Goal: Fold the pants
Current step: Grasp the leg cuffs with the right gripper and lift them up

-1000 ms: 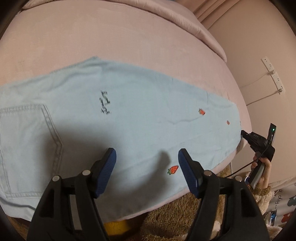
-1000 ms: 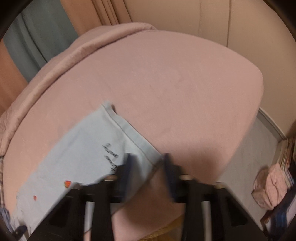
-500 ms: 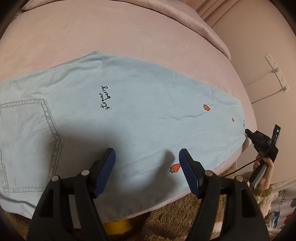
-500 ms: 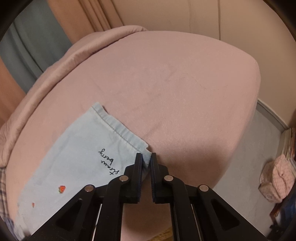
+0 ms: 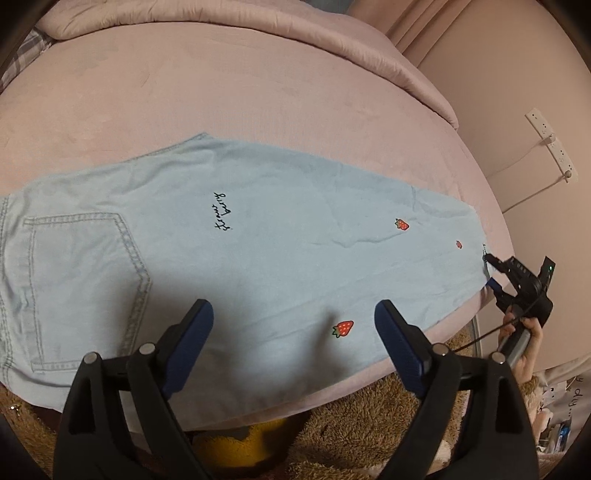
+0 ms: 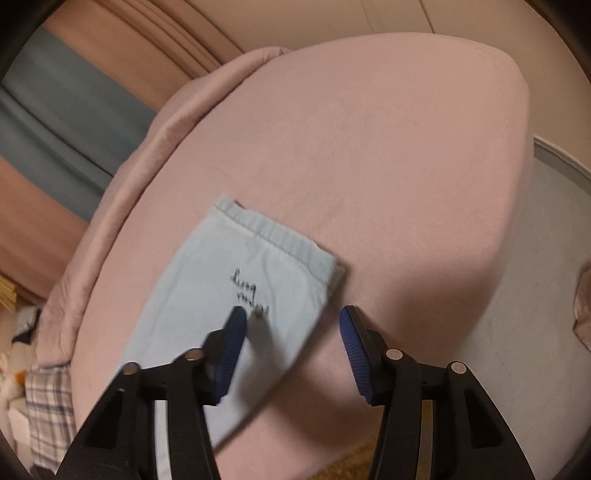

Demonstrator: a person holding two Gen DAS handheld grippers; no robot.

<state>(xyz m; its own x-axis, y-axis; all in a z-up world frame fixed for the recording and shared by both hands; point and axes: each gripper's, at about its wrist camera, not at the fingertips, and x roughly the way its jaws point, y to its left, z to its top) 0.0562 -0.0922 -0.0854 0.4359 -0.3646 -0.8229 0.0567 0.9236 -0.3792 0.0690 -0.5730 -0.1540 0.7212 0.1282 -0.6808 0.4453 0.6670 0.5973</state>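
Light blue pants (image 5: 229,236) with red strawberry prints and black script lie flat across the pink bed (image 5: 184,92), back pocket at the left, leg hems at the right. My left gripper (image 5: 293,325) is open and empty, above the near edge of the pants. In the right wrist view the hem end (image 6: 258,280) lies on the bed with its lighter inner side up. My right gripper (image 6: 290,330) is open and empty just above that hem; it also shows in the left wrist view (image 5: 493,271) at the hem.
A brown fluffy rug (image 5: 369,417) and a yellow item (image 5: 236,446) lie below the bed's near edge. A rolled pink duvet (image 5: 258,29) runs along the far side. A wall power strip (image 5: 550,144) is at the right. Grey floor (image 6: 535,295) is beside the bed.
My right gripper was shut on the hem corner half a second ago; now it has opened and let the hem go. The left gripper stayed open and rose slightly.
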